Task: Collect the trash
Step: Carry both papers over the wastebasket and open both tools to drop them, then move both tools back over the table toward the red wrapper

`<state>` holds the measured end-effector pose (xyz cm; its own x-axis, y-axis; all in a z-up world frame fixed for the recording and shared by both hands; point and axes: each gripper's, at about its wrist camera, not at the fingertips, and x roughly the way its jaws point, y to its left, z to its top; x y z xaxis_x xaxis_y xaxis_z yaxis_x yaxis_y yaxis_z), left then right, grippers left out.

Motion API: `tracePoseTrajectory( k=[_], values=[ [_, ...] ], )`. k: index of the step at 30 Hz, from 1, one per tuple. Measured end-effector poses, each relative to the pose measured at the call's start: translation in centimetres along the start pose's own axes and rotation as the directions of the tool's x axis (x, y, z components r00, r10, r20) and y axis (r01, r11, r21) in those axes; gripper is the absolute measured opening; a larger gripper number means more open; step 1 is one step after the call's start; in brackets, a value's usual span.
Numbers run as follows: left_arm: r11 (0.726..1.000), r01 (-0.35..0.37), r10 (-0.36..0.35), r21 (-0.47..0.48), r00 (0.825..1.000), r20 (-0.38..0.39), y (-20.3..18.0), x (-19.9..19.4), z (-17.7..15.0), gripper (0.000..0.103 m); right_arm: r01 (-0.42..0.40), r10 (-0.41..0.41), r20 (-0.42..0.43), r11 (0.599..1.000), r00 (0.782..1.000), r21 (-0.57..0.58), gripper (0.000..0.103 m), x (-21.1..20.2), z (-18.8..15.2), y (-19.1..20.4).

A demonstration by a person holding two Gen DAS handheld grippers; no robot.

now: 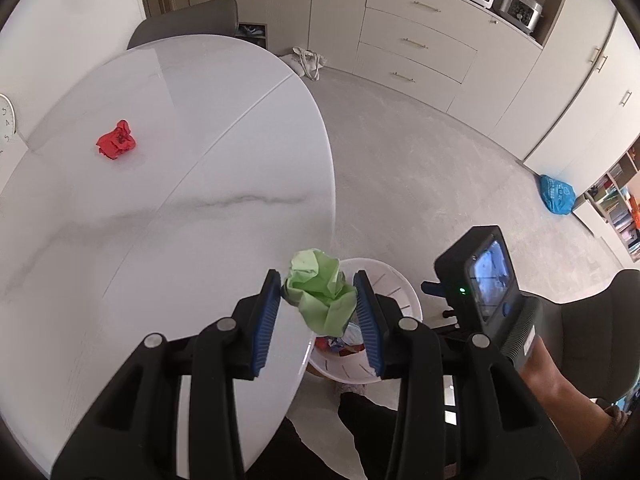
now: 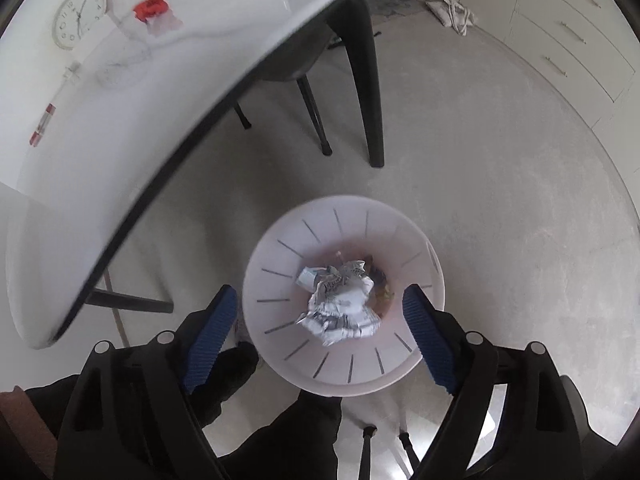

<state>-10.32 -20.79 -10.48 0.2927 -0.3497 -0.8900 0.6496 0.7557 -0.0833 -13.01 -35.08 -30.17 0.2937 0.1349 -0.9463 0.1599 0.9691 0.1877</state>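
My left gripper (image 1: 318,300) is shut on a crumpled green paper ball (image 1: 320,294) and holds it above the table's edge, over the white slotted trash bin (image 1: 396,292) on the floor. A crumpled red paper ball (image 1: 116,140) lies on the white marble table (image 1: 180,208); it also shows in the right wrist view (image 2: 150,6). My right gripper (image 2: 320,320) is open above the bin (image 2: 280,280). A crumpled white printed paper ball (image 2: 340,308) is in the air or resting inside the bin between the pads; which, I cannot tell.
A grey chair (image 1: 188,20) stands at the table's far side. Table legs (image 2: 364,80) and chair legs stand behind the bin. Cabinets with drawers (image 1: 420,40) line the far wall. A cloth bag (image 1: 308,60) and a blue plastic bag (image 1: 556,194) lie on the floor.
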Motion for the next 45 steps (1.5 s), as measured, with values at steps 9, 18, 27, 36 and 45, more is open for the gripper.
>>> tracePoseTrajectory(
  k=[9, 18, 27, 36, 45],
  values=[
    [0.999, 0.016, -0.013, 0.046, 0.998, -0.064, -4.9, 4.2, -0.5, 0.037, 0.016, -0.024, 0.094, 0.996, 0.995, 0.085, 0.095, -6.3, -1.2, -5.3],
    [0.990, 0.082, -0.059, 0.117, 0.981, -0.183, -9.1, 11.3, -1.8, 0.049, 0.080, -0.109, 0.175, 0.982, 0.978, 0.169, 0.098, -12.5, -2.0, -11.0],
    [0.992, 0.059, -0.031, 0.109, 0.970, -0.241, -9.5, 14.2, -2.9, 0.084, 0.052, -0.087, 0.157, 0.976, 0.984, 0.212, 0.098, -11.9, -2.9, -13.0],
    [1.000, -0.019, 0.020, 0.018, 0.994, -0.104, -6.0, 8.6, -0.6, 0.085, 0.003, -0.028, 0.205, 0.993, 0.978, 0.118, 0.099, -13.7, 0.7, -9.5],
    [0.922, -0.261, 0.290, -0.286, 0.955, 0.064, 8.7, -2.4, 2.6, 0.095, -0.110, 0.179, 0.317, 0.968, 0.932, -0.224, 0.100, -15.7, 12.2, 4.6]
  ],
)
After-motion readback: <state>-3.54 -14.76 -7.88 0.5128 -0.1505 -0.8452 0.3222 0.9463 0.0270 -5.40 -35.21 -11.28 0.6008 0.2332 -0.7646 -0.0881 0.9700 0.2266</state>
